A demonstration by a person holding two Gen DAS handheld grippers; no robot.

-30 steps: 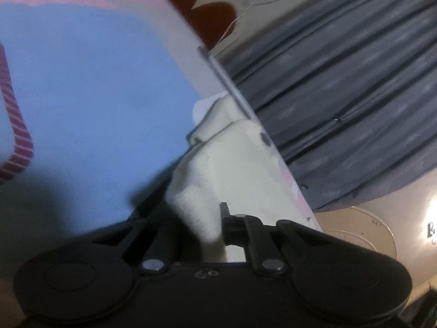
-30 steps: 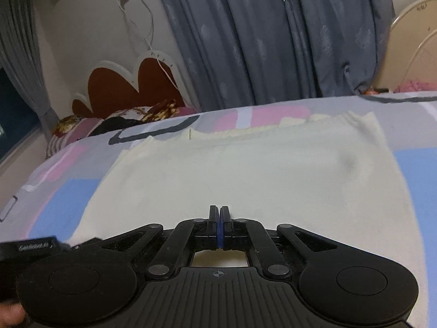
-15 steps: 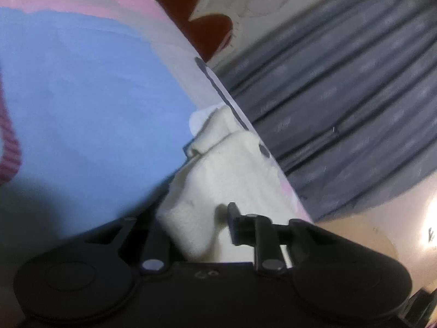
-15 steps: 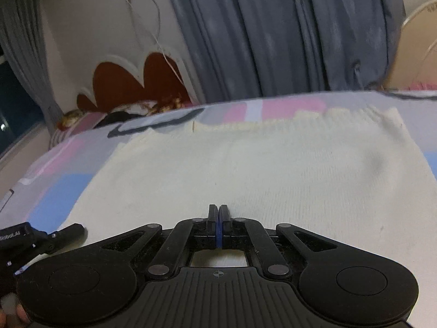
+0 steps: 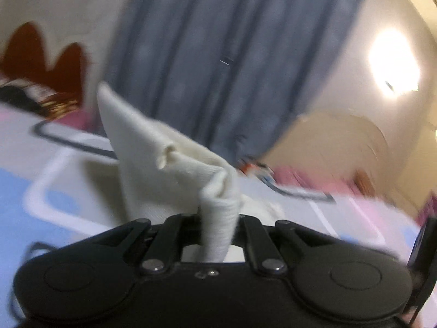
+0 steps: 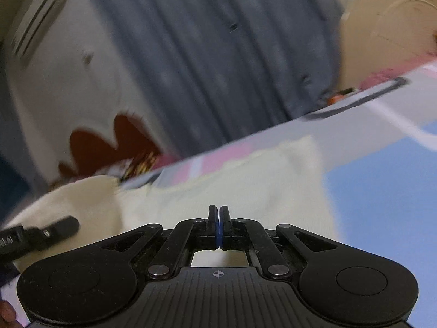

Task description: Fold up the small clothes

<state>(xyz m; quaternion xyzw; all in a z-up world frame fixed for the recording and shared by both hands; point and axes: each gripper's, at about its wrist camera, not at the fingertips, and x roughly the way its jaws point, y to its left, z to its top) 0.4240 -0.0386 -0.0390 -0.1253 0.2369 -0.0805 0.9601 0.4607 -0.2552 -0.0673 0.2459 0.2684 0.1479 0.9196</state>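
Cream garment point(image 5: 164, 169) bunches thick between my left jaws; it may slip out mid-fold. My right jaws are pressed together, seemingly pinching only its near hem point(image 6: 218, 262), though blur hides that.

My left wrist cam sits low, close over the bedsheet point(image 5: 49, 164), facing the curtain point(image 5: 204, 54) at 12 o'clock. Right cam tilted, shares curtain point(image 6: 204, 54), red headboard point(image 6: 109, 139) at 9.
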